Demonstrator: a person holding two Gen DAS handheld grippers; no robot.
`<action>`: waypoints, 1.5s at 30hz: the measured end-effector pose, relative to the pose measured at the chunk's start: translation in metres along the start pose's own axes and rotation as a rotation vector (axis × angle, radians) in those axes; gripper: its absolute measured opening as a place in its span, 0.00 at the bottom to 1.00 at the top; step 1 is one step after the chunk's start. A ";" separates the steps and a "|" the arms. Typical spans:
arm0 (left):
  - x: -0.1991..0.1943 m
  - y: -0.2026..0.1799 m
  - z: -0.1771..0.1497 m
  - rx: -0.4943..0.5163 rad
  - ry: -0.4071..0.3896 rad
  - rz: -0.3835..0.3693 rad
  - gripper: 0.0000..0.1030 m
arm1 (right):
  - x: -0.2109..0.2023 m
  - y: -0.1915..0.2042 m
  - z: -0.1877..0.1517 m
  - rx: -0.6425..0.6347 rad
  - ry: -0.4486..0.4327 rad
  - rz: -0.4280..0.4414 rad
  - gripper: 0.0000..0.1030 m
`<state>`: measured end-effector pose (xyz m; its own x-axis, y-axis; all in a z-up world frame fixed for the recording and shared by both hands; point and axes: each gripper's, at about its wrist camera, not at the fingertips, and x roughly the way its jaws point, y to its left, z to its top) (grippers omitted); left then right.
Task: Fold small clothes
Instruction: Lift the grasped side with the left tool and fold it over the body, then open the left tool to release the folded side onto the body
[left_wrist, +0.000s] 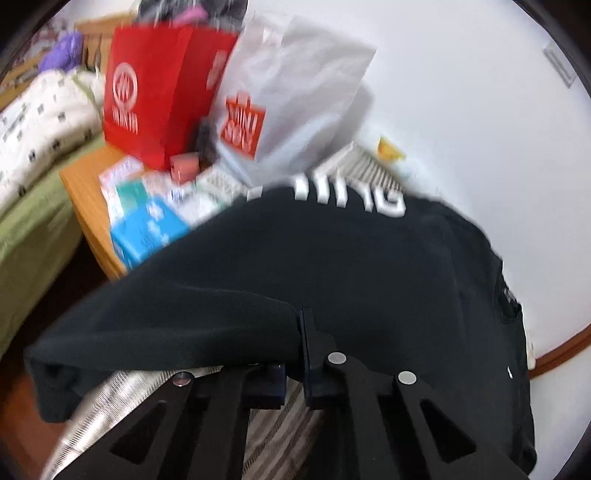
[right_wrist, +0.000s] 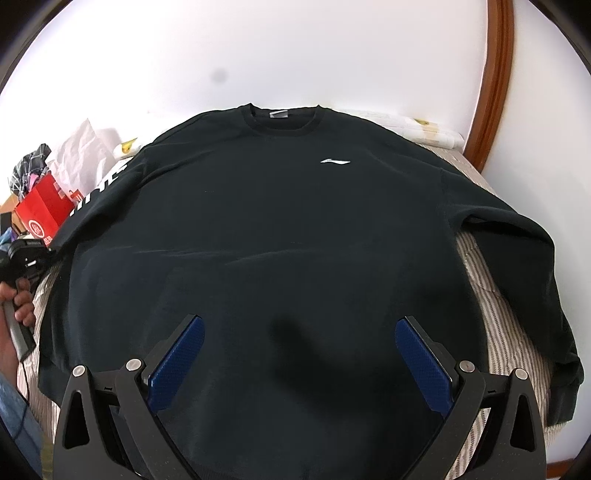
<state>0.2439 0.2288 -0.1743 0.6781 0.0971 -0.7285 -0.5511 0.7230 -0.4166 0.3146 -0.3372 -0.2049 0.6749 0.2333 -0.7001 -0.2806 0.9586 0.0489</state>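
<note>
The left wrist view is showing the left gripper (left_wrist: 295, 354) pinching the cuff of the black sweatshirt's (left_wrist: 332, 266) sleeve, its jaws squeezed tight together, and a red bag (left_wrist: 159, 99) and a white bag (left_wrist: 291, 99) are standing far ahead of it. The right gripper (right_wrist: 299, 354) is hanging wide open over the sweatshirt's bottom part, holding nothing. The sweatshirt is lying flat on a striped bed cover (right_wrist: 495, 310), reaching out ahead of both grippers.

Home bedroom: striped bed (right_wrist: 491, 306), shopping bags (left_wrist: 162, 92), wooden nightstand (left_wrist: 79, 184).
</note>
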 end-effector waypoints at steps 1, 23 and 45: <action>-0.011 -0.009 0.005 0.032 -0.040 0.010 0.06 | -0.001 -0.003 0.000 0.001 -0.004 0.001 0.99; -0.015 -0.291 -0.111 0.786 -0.010 -0.218 0.06 | -0.019 -0.093 -0.019 0.120 -0.011 -0.078 0.99; -0.077 -0.151 -0.044 0.520 -0.006 -0.192 0.62 | -0.009 0.068 0.057 -0.179 -0.142 0.070 0.71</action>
<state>0.2535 0.0817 -0.0796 0.7466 -0.0666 -0.6620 -0.1057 0.9705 -0.2168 0.3291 -0.2650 -0.1547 0.7355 0.3308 -0.5913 -0.4377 0.8981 -0.0420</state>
